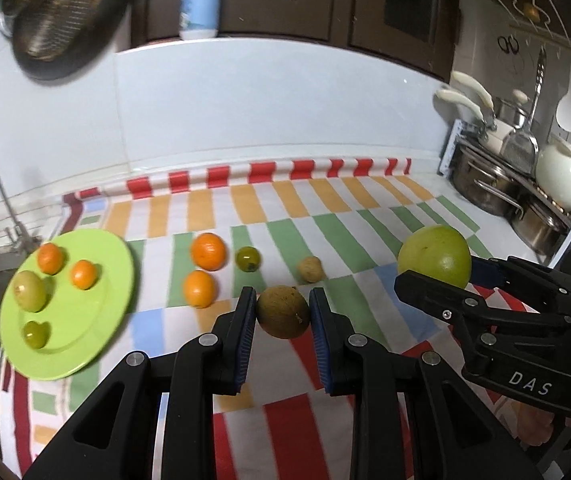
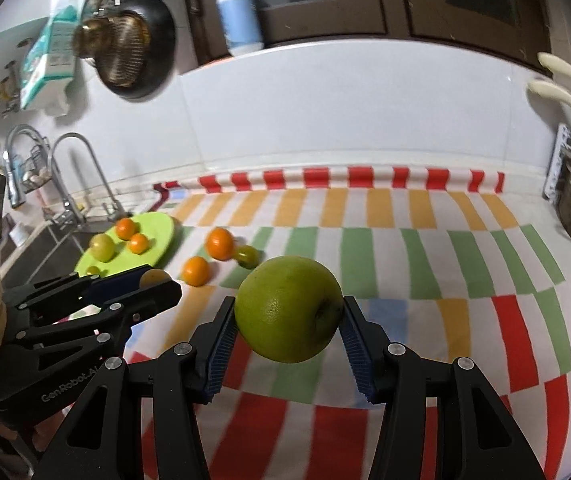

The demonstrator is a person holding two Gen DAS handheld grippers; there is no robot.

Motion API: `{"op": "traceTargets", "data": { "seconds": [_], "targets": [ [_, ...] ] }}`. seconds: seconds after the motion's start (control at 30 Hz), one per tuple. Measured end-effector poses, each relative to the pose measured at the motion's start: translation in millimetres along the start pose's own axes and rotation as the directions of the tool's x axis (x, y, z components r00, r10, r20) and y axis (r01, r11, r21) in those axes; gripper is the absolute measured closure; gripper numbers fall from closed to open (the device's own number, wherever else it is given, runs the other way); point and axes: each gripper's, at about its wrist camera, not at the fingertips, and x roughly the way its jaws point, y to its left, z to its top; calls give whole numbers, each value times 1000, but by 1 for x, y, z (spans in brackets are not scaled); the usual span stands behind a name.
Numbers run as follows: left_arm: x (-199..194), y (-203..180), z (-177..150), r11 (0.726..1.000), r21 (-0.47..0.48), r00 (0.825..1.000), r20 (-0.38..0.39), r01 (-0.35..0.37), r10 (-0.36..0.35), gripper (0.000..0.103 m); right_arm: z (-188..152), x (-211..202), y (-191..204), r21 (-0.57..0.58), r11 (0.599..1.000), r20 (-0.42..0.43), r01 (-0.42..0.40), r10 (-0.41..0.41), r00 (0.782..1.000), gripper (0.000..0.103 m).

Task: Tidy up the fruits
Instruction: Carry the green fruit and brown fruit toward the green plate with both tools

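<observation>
Fruit sits in both tools: the left gripper (image 1: 283, 316) has its blue pads pressed against the sides of a round brown fruit (image 1: 282, 311), held above the striped cloth (image 1: 365, 240), and the right gripper (image 2: 288, 322) is clamped on a large green apple (image 2: 288, 314), also off the cloth. The apple's stem dimple points toward the right pad, so its axis runs across the jaws.

On the green plate (image 1: 105, 280) at the left lie four fruits: two oranges (image 1: 50, 258) and two green ones (image 1: 30, 291). Loose on the cloth are two more oranges (image 1: 208, 251), one small dark-green fruit (image 1: 248, 259) and one walnut-like brown piece (image 1: 310, 269), all between the plate and the grippers.
</observation>
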Motion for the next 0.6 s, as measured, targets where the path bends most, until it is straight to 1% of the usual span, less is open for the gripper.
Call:
{"op": "traceTargets", "data": {
  "seconds": [0.4, 0.6],
  "targets": [
    [-47, 50, -9, 996, -43, 995, 56, -80, 82, 76, 10, -8, 63, -66, 994, 52, -85, 88, 995, 51],
    [-62, 80, -12, 992, -61, 991, 75, -108, 112, 76, 16, -4, 97, -98, 988, 68, -119, 126, 990, 51]
  ]
}}
